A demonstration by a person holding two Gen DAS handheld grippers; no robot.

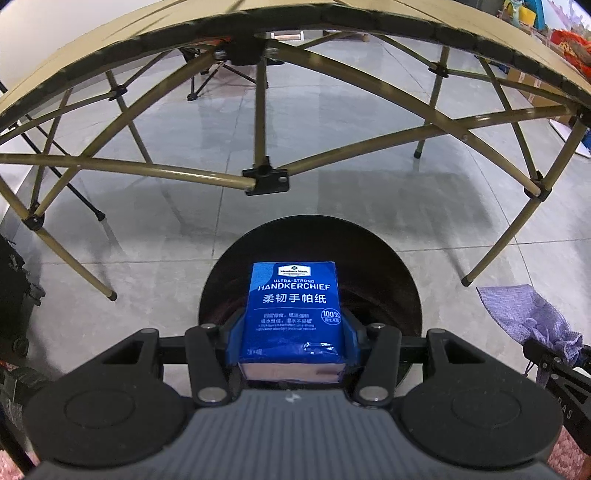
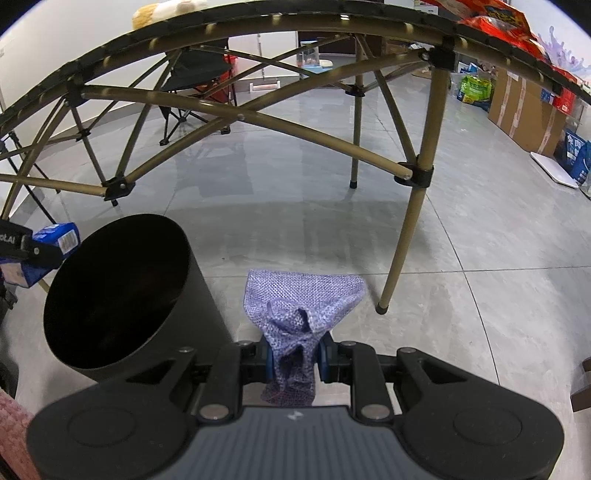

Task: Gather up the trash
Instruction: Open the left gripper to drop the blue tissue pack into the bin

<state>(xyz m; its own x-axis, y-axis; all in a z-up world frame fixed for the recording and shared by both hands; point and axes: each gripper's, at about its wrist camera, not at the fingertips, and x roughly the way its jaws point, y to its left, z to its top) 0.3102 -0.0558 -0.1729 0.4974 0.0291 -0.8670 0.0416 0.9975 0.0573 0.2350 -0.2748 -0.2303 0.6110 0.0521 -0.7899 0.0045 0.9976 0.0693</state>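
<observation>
Left gripper clamped on a blue handkerchief-tissue pack, blue pads pressing its two long sides. The pack hangs directly over the mouth of the black cylindrical trash bin, printed face up toward the camera. Judged reason for the hold: side grip leaves the bottom free, so a release should drop it straight in. The pack is not yet inside; from the right wrist view it sits at the bin's left rim, just above the opening.

Right gripper clenched tight on a purple woven cloth, bunched at the pinch point and fanning out wide beyond the fingers, a short tail hanging below. It is held beside the bin, to its right, over the floor, apparently waiting its turn.

Materials:
- Tissue pack: glossy plastic film, crinkled at the near end, where the pale tissue stack shows through; soft block, likely to give a little under the pads.
- Cloth: loose open weave, limp, folds on itself; likely to snag or drape on the rim if dropped short.
- Bin: smooth matte black wall, round open top, interior dark; contents cannot be made out.
- Floor: large grey polished tiles, reflective.
- Folding table frame: tan metal tubes crossed in X braces, black plastic joints and feet; the tabletop edge arcs overhead.

Red snack packaging lies on the tabletop at upper right.
</observation>
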